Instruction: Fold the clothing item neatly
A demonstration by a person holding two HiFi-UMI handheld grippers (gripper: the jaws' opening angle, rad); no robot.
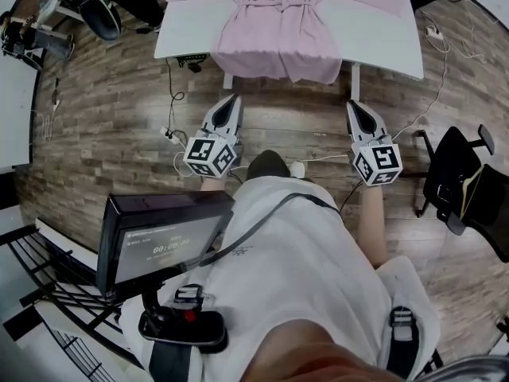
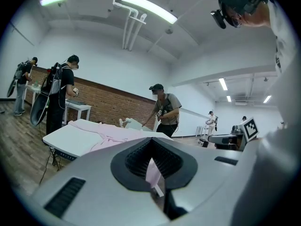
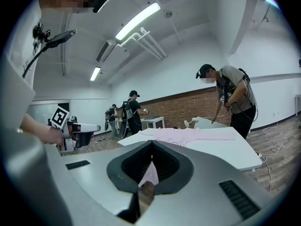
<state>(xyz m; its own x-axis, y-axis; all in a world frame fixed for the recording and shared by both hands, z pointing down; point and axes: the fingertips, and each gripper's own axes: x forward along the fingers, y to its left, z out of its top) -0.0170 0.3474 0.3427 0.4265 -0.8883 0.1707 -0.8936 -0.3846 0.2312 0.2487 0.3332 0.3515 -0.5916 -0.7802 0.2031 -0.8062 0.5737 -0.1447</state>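
Note:
A pink robe [image 1: 280,18] lies spread on the white table [image 1: 374,34], its hem hanging over the near edge and a tied belt across its middle. It also shows as pink cloth [image 2: 110,134] in the left gripper view and on the table top [image 3: 188,135] in the right gripper view. My left gripper [image 1: 232,99] points at the table's near edge from short of it, shut and empty. My right gripper [image 1: 351,104] does the same on the right side, shut and empty. Neither touches the robe.
Table legs [image 1: 355,82] stand just ahead of the right gripper. Cables [image 1: 171,126] run over the wood floor. A black chair [image 1: 465,185] stands at right, another chair [image 1: 107,10] at upper left. A monitor [image 1: 159,241] is close at lower left. Several people [image 2: 165,109] stand around the room.

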